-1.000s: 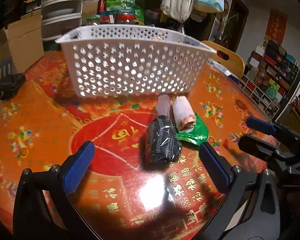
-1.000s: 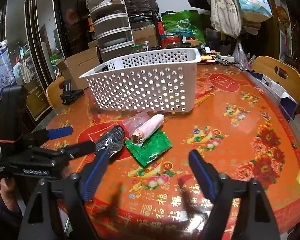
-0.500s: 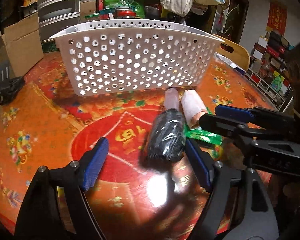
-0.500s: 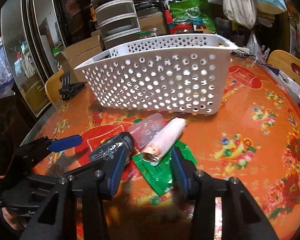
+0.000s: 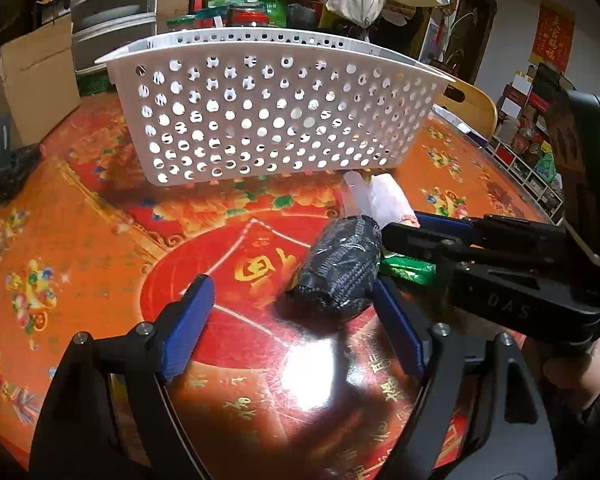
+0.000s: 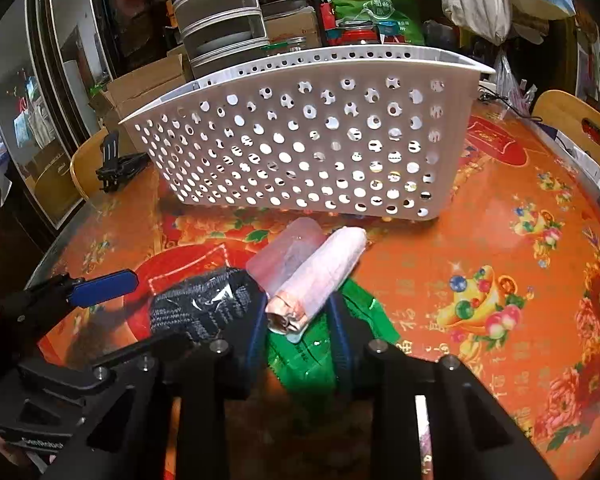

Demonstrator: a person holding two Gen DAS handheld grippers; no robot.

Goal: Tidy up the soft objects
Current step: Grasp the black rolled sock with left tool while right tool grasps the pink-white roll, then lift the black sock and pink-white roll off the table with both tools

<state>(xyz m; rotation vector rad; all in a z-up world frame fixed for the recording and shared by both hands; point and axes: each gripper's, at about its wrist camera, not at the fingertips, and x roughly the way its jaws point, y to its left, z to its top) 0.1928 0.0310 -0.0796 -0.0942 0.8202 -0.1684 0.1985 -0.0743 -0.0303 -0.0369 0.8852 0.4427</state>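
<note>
A black knit bundle in clear wrap (image 5: 342, 270) (image 6: 208, 306) lies on the red table. Beside it lie a pink rolled cloth (image 6: 320, 276) (image 5: 388, 202), a clear wrapped roll (image 6: 286, 252) and a green packet (image 6: 312, 354) (image 5: 408, 270). A white perforated basket (image 5: 276, 120) (image 6: 312, 136) stands behind them. My left gripper (image 5: 296, 326) is open, its right finger beside the black bundle. My right gripper (image 6: 296, 340) has closed in around the near end of the pink roll, above the green packet.
Cardboard boxes (image 5: 32, 72), stacked drawers (image 6: 220, 20) and bags crowd the table's far side. A black clip stand (image 6: 118, 164) sits at the left edge. Wooden chairs (image 6: 580, 120) stand around the table.
Both grippers moved forward toward the pile. The right gripper's fingers narrowed from wide open to closing around the pink roll. The left gripper came up beside the black bundle.
</note>
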